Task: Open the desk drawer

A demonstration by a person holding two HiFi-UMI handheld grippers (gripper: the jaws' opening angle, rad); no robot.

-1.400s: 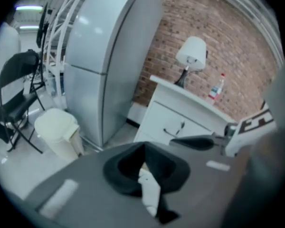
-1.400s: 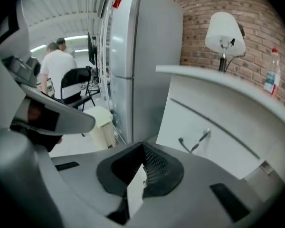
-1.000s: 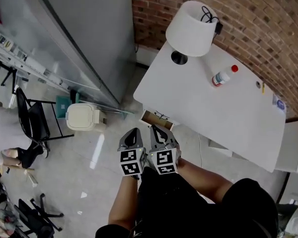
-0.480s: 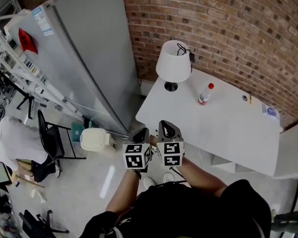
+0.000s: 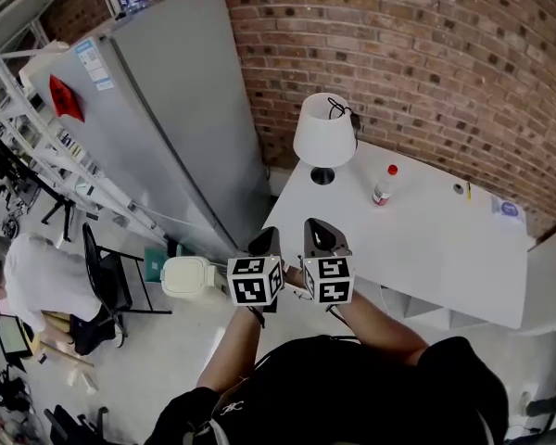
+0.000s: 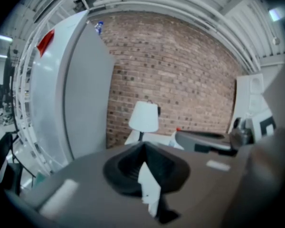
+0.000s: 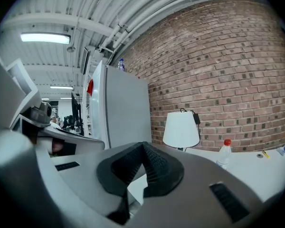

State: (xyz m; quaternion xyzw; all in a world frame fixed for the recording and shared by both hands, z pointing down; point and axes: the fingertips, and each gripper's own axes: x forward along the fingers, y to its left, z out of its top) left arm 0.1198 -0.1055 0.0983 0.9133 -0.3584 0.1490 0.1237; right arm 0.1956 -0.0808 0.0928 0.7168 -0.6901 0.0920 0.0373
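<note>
Can't actually pick out the drawer from here. The desk (image 5: 435,248) is the white one running off toward 2 o'clock from my grippers, and its near-left corner sits right behind them in the head view, so whatever's under that edge is covered.

Left gripper (image 5: 265,241) and right gripper (image 5: 319,233) are side by side, close together, both held up in the air and pointing at the desk. In the left gripper view the left gripper's (image 6: 143,146) jaws are pinched together at the tips with nothing in them. Same deal for the right gripper (image 7: 143,146) in its own view: tips together, nothing held.

On the desk there's a white lamp (image 5: 324,137) at 12 o'clock near the far-left corner, and a small bottle (image 5: 383,185) with a red cap just to the right of it. Brick wall (image 5: 426,63) runs behind the desk.

Big grey fridge (image 5: 185,128) at 11 o'clock, a white bin (image 5: 187,276) on the floor at 9 o'clock, then a black chair (image 5: 107,281) and a person (image 5: 32,281) further out that way.
</note>
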